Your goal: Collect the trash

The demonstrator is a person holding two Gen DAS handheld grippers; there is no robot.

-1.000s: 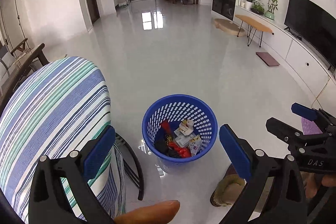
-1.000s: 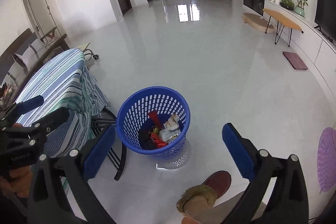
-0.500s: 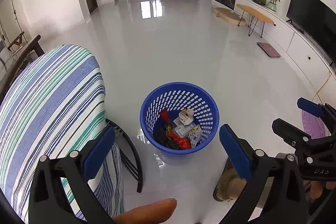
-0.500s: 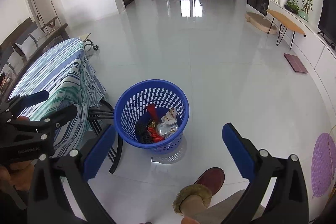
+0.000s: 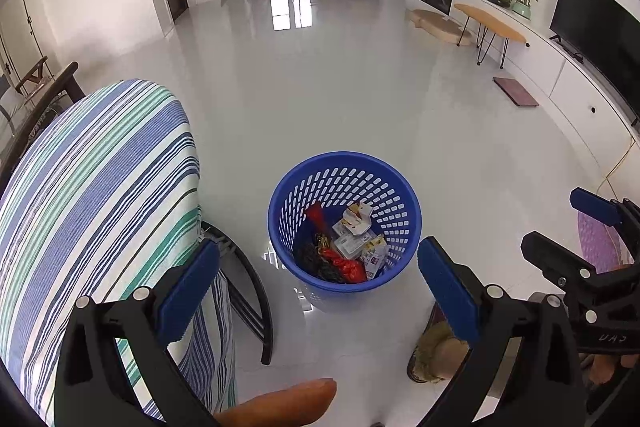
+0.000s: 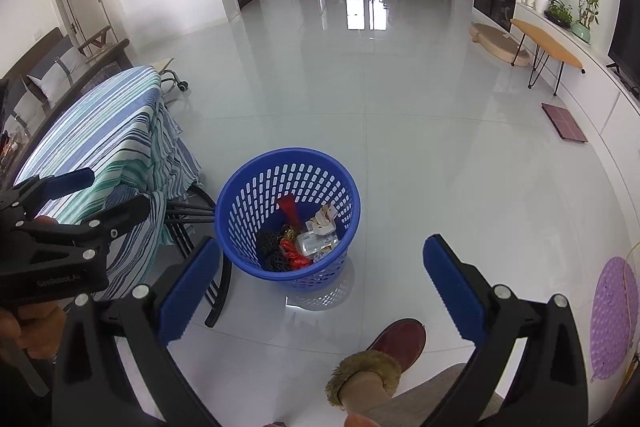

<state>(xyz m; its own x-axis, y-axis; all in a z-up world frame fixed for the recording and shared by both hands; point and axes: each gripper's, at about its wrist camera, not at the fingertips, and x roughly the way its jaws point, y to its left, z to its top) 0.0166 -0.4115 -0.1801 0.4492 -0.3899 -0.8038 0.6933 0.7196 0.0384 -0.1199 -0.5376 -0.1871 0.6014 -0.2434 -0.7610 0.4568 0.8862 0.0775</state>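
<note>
Below, trash point(image 5: 344, 247) fills basket point(image 5: 412, 223), apparently between left hand-held gripper point(image 5: 318, 281) pads.

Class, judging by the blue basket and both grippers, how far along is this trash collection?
Done: wrappers and a red bag already lie in the blue basket. In hand: nothing; the left gripper and right gripper have open, empty jaws. Left: no loose trash shows on the floor, so little seems to remain.
</note>
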